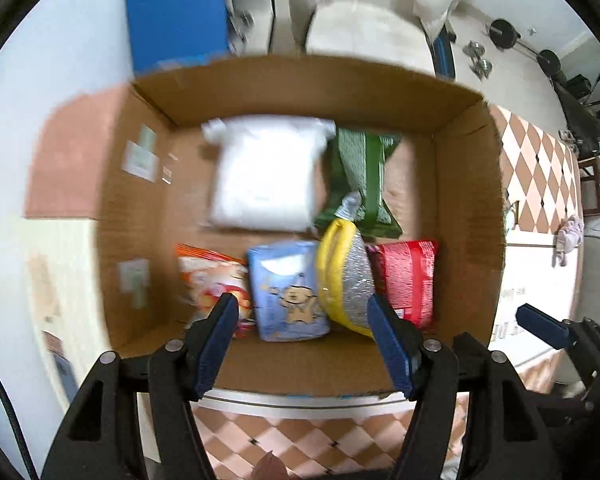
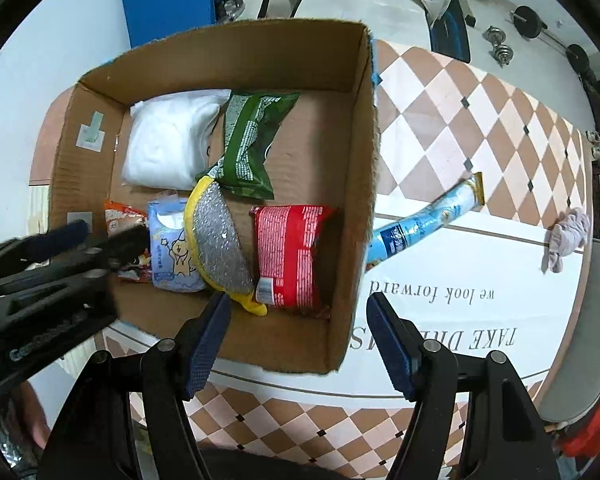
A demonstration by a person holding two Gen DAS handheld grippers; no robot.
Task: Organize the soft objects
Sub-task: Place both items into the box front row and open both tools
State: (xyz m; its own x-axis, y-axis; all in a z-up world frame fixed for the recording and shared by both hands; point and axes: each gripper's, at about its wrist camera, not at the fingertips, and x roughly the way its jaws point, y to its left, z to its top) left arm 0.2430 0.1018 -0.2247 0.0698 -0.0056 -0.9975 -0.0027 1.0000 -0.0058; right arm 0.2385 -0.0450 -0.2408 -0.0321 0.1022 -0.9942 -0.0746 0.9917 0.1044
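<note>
Now | blue tube pack (image 2: 423,220) outside box (image 2: 363,184), lies diagonally, up-right of right gripper (image 2: 298,344) | both grippers spread, empty

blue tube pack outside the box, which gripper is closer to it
Right. The right gripper hangs open at the cardboard box's near right corner, next to the blue tube pack; the left gripper, also open, is over the box's left side.

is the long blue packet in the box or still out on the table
Out. The long blue packet lies on the tablecloth, just outside the right wall of the cardboard box.
</note>
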